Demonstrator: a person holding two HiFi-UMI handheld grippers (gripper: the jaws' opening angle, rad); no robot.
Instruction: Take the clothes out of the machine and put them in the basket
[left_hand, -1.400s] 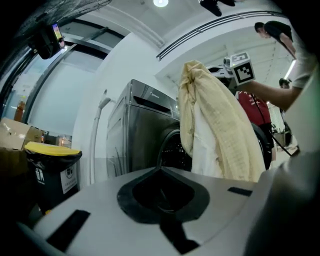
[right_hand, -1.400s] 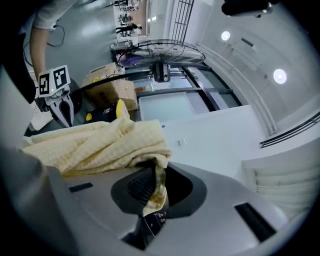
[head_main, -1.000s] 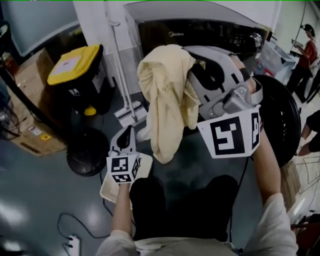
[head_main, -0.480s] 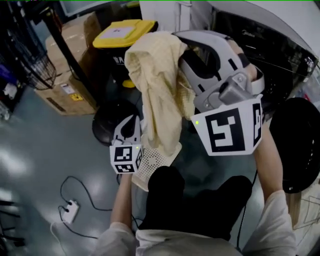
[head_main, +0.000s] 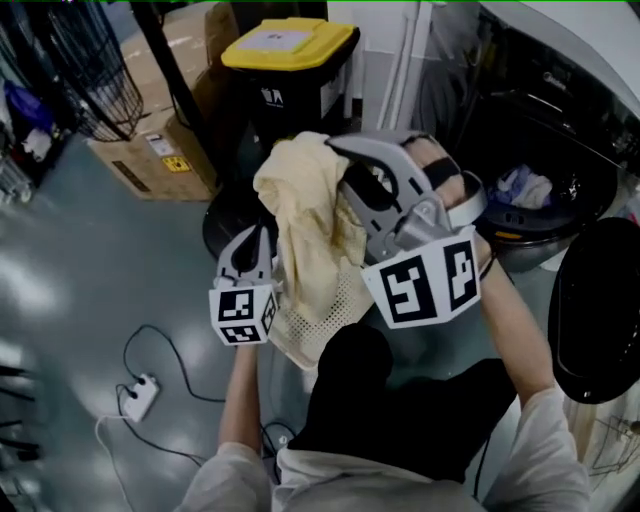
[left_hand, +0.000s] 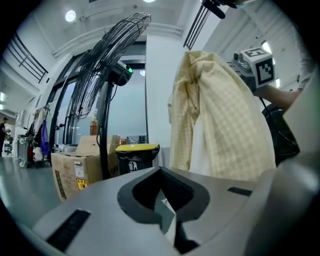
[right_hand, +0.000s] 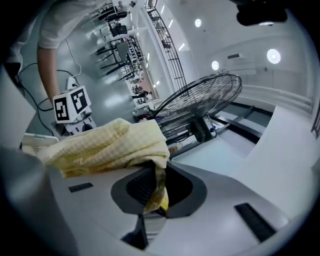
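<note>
A pale yellow checked cloth (head_main: 300, 225) hangs from my right gripper (head_main: 345, 150), which is shut on its top edge. In the right gripper view a fold of the cloth (right_hand: 110, 145) is pinched between the jaws of the right gripper (right_hand: 155, 200). The cloth's lower end lies against the white perforated basket (head_main: 320, 320) on the floor. My left gripper (head_main: 262, 232) is just left of the cloth, shut and empty (left_hand: 162, 210); the cloth (left_hand: 220, 120) hangs close ahead on its right. More clothes (head_main: 525, 185) lie in the machine's drum (head_main: 500, 130) at right.
The machine's round black door (head_main: 595, 300) stands open at right. A black bin with a yellow lid (head_main: 290, 40) stands behind the cloth, with cardboard boxes (head_main: 150, 150) and a standing fan (head_main: 90, 70) to its left. A power strip (head_main: 140, 395) and cable lie on the floor.
Both grippers have swung left, away from the machine, and sunk. The yellow cloth went with the right gripper and now hangs lower, down onto the basket.
</note>
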